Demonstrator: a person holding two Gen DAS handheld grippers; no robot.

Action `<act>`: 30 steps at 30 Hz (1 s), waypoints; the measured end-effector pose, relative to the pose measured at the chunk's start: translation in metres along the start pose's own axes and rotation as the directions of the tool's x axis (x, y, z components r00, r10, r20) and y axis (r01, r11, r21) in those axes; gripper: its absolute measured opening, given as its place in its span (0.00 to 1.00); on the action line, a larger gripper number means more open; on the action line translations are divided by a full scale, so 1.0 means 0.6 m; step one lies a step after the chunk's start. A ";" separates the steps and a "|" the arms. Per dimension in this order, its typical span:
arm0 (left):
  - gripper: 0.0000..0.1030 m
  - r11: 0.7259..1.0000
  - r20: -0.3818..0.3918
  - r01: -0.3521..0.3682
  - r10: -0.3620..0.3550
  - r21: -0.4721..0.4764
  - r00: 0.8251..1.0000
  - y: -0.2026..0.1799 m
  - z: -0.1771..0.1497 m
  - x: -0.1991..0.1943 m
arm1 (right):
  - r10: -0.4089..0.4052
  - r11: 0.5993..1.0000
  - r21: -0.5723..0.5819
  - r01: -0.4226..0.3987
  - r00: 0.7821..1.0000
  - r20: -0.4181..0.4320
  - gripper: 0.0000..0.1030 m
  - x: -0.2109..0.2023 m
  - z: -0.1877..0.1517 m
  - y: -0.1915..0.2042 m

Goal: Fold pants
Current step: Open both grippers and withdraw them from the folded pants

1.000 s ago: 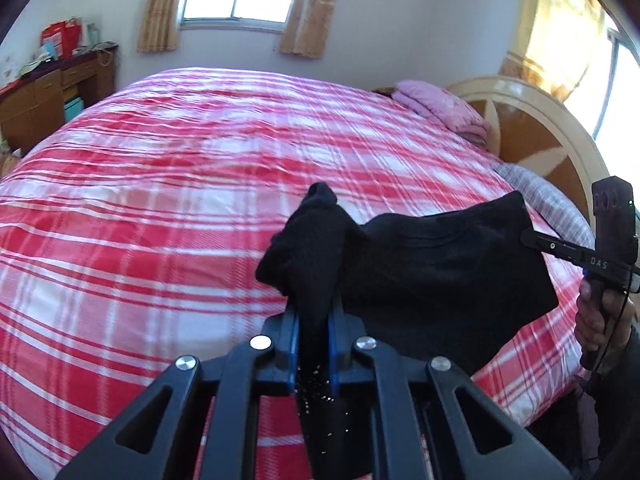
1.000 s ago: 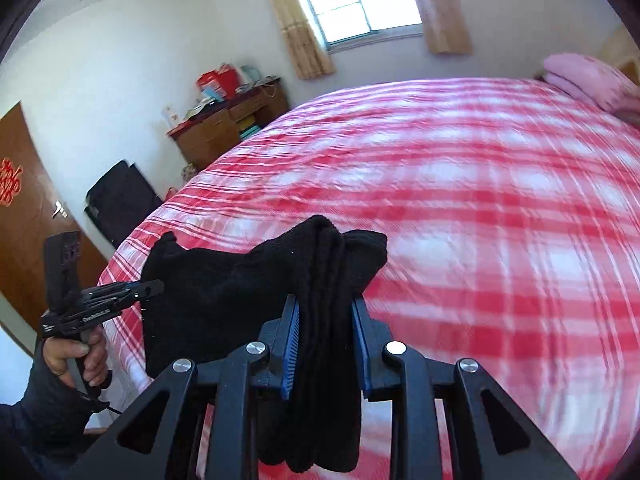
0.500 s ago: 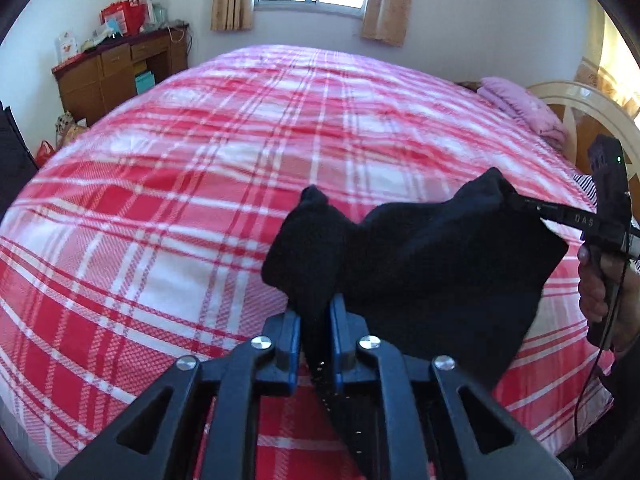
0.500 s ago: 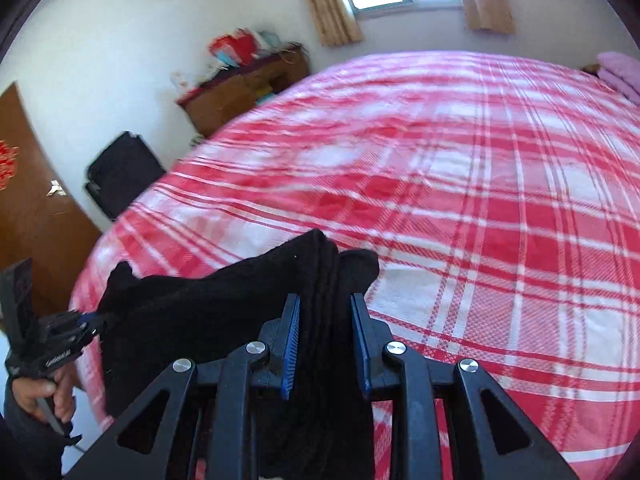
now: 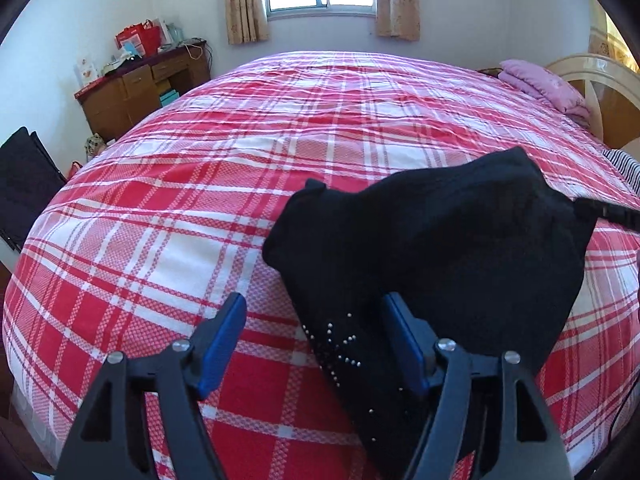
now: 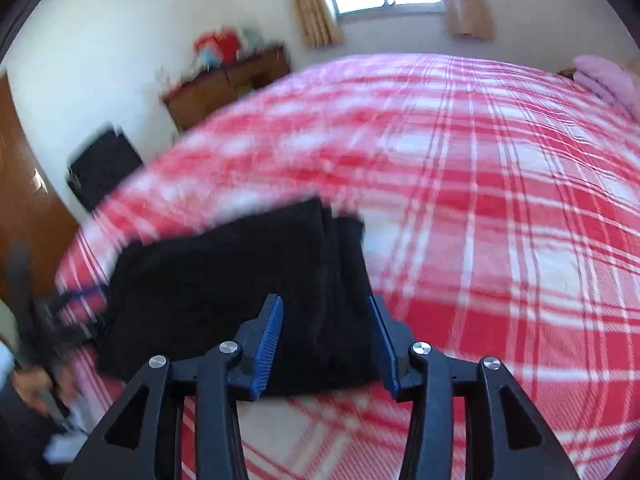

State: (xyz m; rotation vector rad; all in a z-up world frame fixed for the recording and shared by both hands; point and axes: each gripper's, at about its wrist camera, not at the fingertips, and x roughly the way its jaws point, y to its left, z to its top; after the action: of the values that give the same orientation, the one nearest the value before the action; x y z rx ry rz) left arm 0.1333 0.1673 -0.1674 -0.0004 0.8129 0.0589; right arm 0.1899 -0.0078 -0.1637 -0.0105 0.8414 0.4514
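pants: black pants (image 5: 452, 256), folded bundle, on the near edge of the bed (image 5: 248, 168) with the red plaid cover
left gripper: left gripper (image 5: 316, 332) jaws opening, wide apart; pants edge between them, left pad clear of the cloth, right pad against or just beside it
right gripper: right gripper (image 6: 326, 340) jaws opening; folded end of pants between the pads, contact unclear through blur
background: pink pillow (image 5: 544, 88) at far right, wooden desk (image 5: 136, 92) by the wall
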 end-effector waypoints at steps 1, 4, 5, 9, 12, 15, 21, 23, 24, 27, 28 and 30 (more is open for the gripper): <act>0.71 1.000 0.004 -0.001 0.001 -0.001 1.000 -0.001 -0.002 -0.002 | -0.026 1.000 -0.001 0.026 1.000 -0.005 0.46 0.002 -0.007 -0.005; 0.74 1.000 0.005 -0.013 0.013 0.005 1.000 -0.008 -0.003 -0.006 | -0.019 0.994 0.111 0.018 1.000 0.005 0.59 0.001 -0.019 -0.054; 0.74 1.000 0.005 -0.013 0.013 0.006 1.000 -0.009 -0.004 -0.008 | 0.002 0.989 0.148 -0.003 1.000 0.009 0.59 0.000 -0.022 -0.068; 0.74 1.000 0.002 -0.020 0.020 0.009 1.000 -0.016 -0.014 -0.015 | 0.023 0.989 0.147 -0.028 0.999 0.039 0.59 -0.006 -0.029 -0.073; 0.74 0.999 -0.006 -0.032 0.032 0.025 0.999 -0.020 -0.021 -0.027 | -0.004 0.988 0.157 -0.008 0.997 0.072 0.59 -0.028 -0.032 -0.071; 0.74 0.997 -0.013 -0.044 0.045 0.057 0.999 -0.029 -0.026 -0.046 | -0.091 0.987 0.138 0.076 0.990 0.106 0.59 -0.065 -0.024 -0.067; 0.76 0.992 0.039 -0.043 0.039 0.122 0.998 -0.058 -0.030 -0.108 | -0.126 0.985 0.137 0.100 0.973 0.194 0.61 -0.171 -0.031 -0.071; 0.83 0.990 0.073 -0.049 0.039 0.132 0.997 -0.067 -0.028 -0.134 | -0.131 0.987 0.119 0.109 0.970 0.206 0.61 -0.196 -0.039 -0.058; 0.85 0.989 0.096 -0.048 0.035 0.137 0.995 -0.072 -0.026 -0.149 | -0.136 0.987 0.109 0.115 0.967 0.216 0.61 -0.206 -0.043 -0.051; 0.89 0.986 0.167 -0.054 0.028 0.157 0.986 -0.084 -0.017 -0.192 | -0.141 0.990 0.060 0.131 0.963 0.231 0.61 -0.227 -0.048 -0.019; 0.89 0.986 0.186 -0.057 0.027 0.158 0.982 -0.086 -0.014 -0.204 | -0.137 0.991 0.033 0.133 0.961 0.241 0.61 -0.234 -0.048 -0.005; 0.89 0.986 0.235 -0.061 0.023 0.153 0.972 -0.086 -0.007 -0.233 | -0.135 0.990 -0.005 0.141 0.954 0.267 0.61 -0.251 -0.048 0.024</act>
State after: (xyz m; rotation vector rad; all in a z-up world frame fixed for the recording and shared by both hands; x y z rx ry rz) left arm 0.0370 0.1084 -0.0699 0.1723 0.5814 0.0330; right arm 0.0768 -0.0577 -0.0722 -0.0306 0.5661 0.3222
